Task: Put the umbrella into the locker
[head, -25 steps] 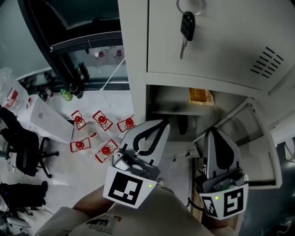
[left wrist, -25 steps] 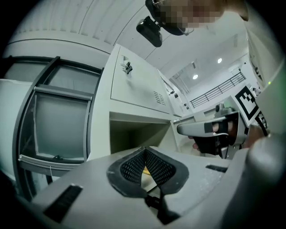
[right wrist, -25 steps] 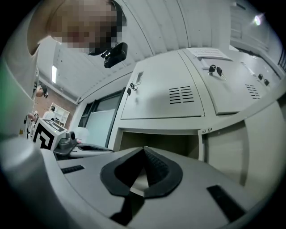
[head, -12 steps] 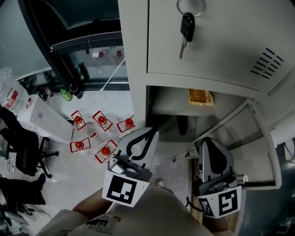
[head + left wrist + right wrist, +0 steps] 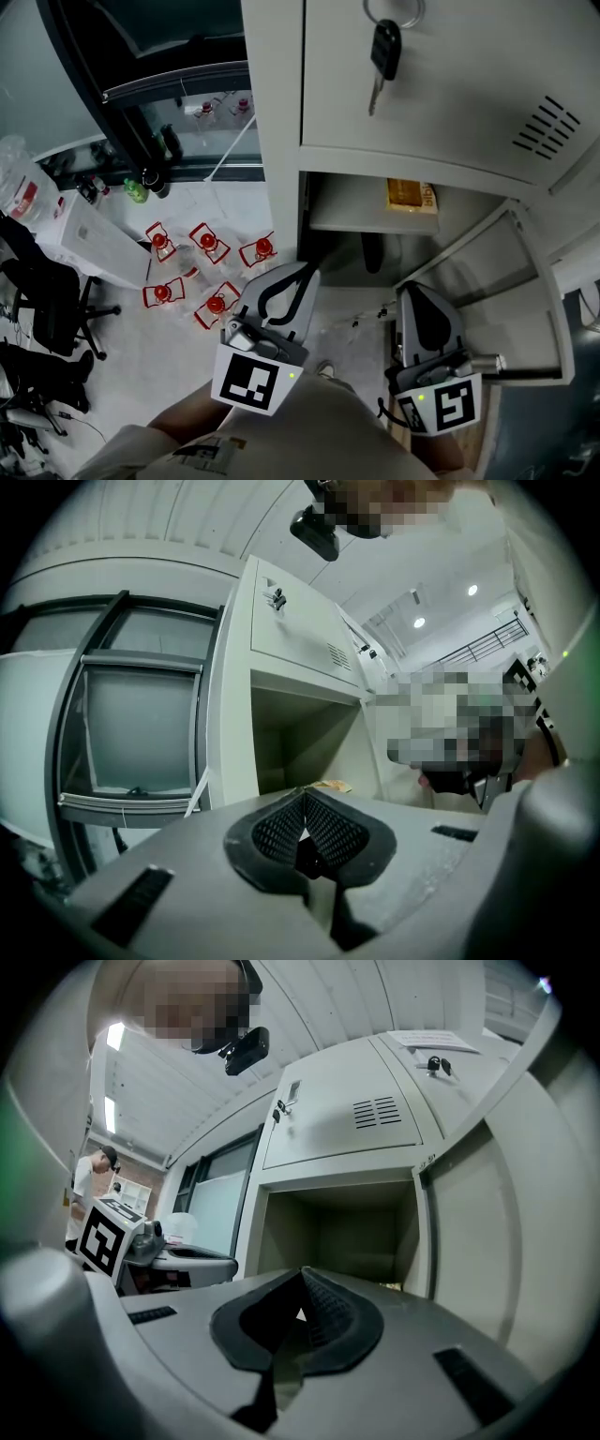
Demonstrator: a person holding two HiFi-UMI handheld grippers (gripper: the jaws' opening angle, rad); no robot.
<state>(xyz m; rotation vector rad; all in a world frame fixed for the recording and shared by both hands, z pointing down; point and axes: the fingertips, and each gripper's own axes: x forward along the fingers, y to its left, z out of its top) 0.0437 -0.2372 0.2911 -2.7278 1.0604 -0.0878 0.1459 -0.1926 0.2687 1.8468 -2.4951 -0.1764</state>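
Seemingly the stowing itself is done: a dark slim shape, likely the umbrella (image 5: 372,251), stands inside the open lower compartment of the locker (image 5: 279,141), under its shelf; the left gripper (image 5: 298,274) and right gripper (image 5: 418,294) both hover before it with jaws pressed together, nothing between them. What is left, I judge, is shutting the door (image 5: 539,314), which calls for a push from its outer face; since a second ago both grippers have drawn back towards the person.

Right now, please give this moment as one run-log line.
left gripper: shut, empty | right gripper: shut, empty | grey metal locker: lower door open | dark slim object inside: possibly the umbrella
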